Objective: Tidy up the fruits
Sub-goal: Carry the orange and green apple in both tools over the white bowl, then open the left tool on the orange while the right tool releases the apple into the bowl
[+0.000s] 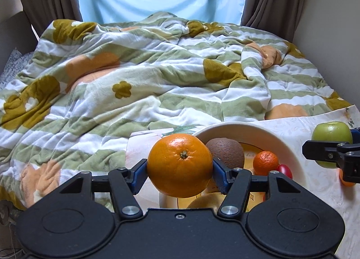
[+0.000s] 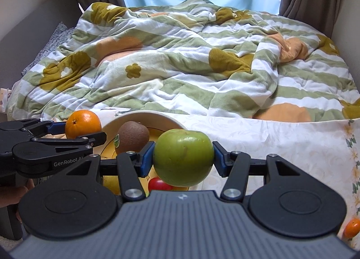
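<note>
From my left wrist view, my left hand-held gripper [image 1: 180,169] pinches a large orange [image 1: 180,165] above the near left rim of the white bowl [image 1: 281,144], which holds a kiwi [image 1: 226,152], a small mandarin [image 1: 265,162] and a red fruit [image 1: 285,170]; I judge lowering it in comes next. From my right wrist view, my right hand-held gripper [image 2: 183,157] clamps a green apple [image 2: 183,157] over the bowl's right edge on the bed, awaiting release; another mandarin [image 2: 351,227] lies outside on the cloth [image 2: 281,137]
</note>
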